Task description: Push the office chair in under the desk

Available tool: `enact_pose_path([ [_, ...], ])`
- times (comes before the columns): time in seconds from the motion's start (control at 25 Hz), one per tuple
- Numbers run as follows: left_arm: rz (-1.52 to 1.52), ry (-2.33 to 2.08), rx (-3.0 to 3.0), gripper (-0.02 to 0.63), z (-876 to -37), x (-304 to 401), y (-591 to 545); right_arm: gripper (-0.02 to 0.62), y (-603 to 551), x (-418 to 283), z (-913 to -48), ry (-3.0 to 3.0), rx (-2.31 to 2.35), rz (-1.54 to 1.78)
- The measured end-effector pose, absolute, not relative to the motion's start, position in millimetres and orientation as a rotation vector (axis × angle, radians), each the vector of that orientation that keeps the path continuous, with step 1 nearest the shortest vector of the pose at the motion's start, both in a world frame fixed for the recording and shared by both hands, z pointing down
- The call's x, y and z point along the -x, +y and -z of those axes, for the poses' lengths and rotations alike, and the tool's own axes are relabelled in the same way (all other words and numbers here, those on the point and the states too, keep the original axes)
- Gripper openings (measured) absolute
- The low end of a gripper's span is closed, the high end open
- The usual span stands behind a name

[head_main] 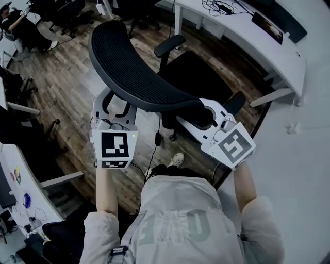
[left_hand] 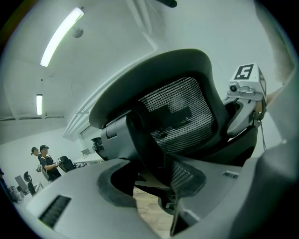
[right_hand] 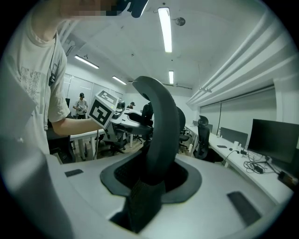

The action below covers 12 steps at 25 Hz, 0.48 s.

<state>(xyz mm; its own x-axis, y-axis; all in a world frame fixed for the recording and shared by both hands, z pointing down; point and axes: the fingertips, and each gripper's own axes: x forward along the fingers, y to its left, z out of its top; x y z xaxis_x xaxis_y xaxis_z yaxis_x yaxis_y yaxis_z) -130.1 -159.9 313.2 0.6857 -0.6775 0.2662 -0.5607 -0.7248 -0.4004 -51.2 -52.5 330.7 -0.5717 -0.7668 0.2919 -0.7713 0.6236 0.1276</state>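
The office chair's black mesh backrest (head_main: 139,72) curves across the middle of the head view, with its seat (head_main: 196,77) beyond it, facing the white desk (head_main: 242,36) at the upper right. My left gripper (head_main: 114,109) is shut on the backrest's left end. My right gripper (head_main: 209,114) is shut on its right end. In the left gripper view the backrest's frame (left_hand: 177,112) runs down between the jaws of the left gripper (left_hand: 149,175). In the right gripper view the backrest's edge (right_hand: 163,126) stands upright in the right gripper (right_hand: 152,175).
A monitor (head_main: 267,27) and cables (head_main: 219,7) lie on the white desk. A desk leg (head_main: 270,97) stands at the right. Another desk (head_main: 20,175) and dark chairs (head_main: 15,129) line the left side. A seated person (head_main: 20,26) is at the far left. My foot (head_main: 177,159) is near the chair's base.
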Motion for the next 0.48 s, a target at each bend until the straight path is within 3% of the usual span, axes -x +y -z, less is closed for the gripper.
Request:
enact_pose_path([
  [0.48,0.550,0.896,2.637,0.187,-315.9,-22.7,-216.2,0.121,-103.6,-95.6,-334.9,-2.506,-1.245,-0.046],
])
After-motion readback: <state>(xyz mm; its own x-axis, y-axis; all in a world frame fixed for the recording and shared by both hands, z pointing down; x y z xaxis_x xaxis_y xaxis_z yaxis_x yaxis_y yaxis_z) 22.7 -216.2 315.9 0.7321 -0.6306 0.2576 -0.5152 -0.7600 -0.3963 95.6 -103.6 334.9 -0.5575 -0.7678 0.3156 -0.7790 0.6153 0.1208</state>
